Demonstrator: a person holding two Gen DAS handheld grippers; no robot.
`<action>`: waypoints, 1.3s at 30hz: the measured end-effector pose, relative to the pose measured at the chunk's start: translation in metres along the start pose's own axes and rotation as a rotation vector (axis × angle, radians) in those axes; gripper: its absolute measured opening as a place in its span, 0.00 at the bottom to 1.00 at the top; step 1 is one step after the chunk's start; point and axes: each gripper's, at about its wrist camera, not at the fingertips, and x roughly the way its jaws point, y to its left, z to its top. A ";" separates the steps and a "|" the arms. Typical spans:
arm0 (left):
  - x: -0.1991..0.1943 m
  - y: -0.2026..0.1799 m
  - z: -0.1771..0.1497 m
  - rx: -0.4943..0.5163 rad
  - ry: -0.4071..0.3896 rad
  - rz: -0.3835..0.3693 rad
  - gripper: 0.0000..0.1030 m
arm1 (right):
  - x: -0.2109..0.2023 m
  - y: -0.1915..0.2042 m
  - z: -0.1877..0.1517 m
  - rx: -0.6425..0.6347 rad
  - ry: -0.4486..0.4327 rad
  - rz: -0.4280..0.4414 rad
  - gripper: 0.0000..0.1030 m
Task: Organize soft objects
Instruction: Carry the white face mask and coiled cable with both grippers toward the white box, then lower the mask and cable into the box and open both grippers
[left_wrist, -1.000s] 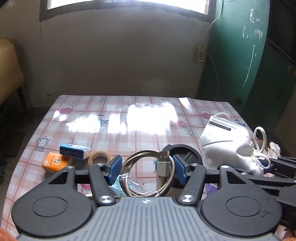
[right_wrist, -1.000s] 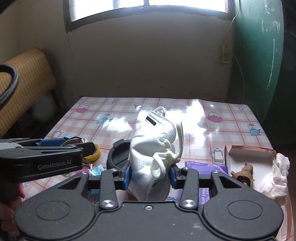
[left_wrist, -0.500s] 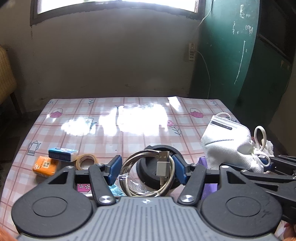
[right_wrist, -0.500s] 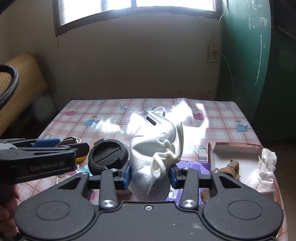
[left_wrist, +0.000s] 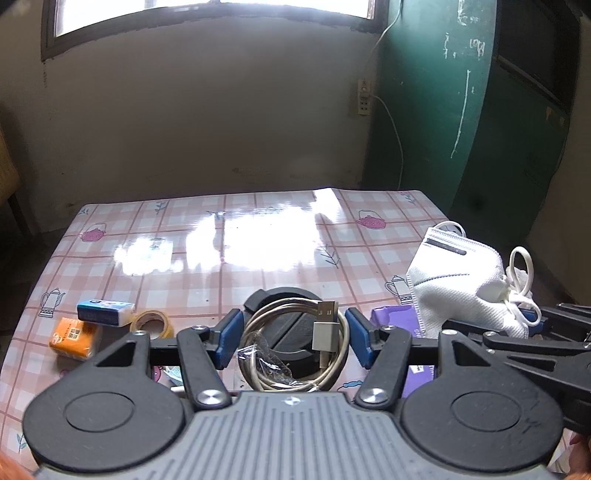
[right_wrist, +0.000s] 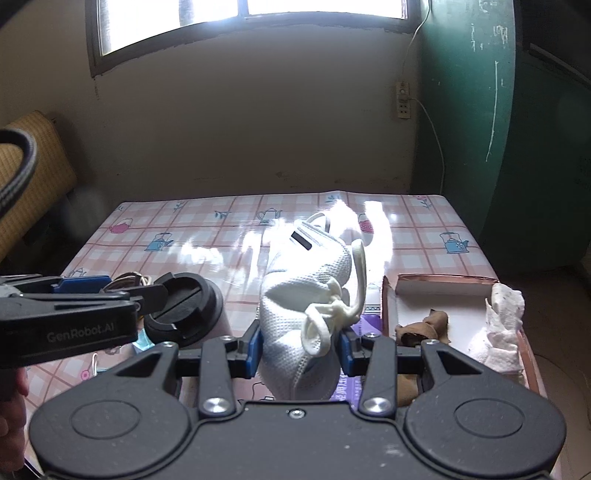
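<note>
**Both grippers loaded above the checked table**

My left gripper (left_wrist: 293, 338) has its blue pads clamped on a coiled silver USB cable (left_wrist: 295, 350) in clear wrap, held in the air over a round black lid (left_wrist: 284, 328). My right gripper (right_wrist: 301, 349) is closed on a white folded respirator mask (right_wrist: 306, 295) with knotted white ear loops, also lifted clear of the pink checked tablecloth (left_wrist: 207, 258). A purple packet (left_wrist: 395, 319) lies beneath the mask. To my right sits an open cardboard box (right_wrist: 439, 286) holding crumpled white tissue (right_wrist: 498, 325) and a brown scrap (right_wrist: 424, 326). Far left lie an orange packet (left_wrist: 74, 338), a blue-and-white box (left_wrist: 105, 312) and a yellow tape roll (left_wrist: 151, 325).
</note>
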 end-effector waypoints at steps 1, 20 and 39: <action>0.000 -0.002 0.000 0.004 0.000 -0.002 0.60 | 0.000 -0.002 0.000 0.002 0.000 -0.002 0.48; 0.010 -0.047 -0.002 0.077 0.012 -0.062 0.60 | -0.005 -0.041 -0.006 0.041 0.004 -0.039 0.48; 0.026 -0.104 -0.006 0.149 0.032 -0.157 0.60 | -0.015 -0.108 -0.018 0.100 0.014 -0.124 0.48</action>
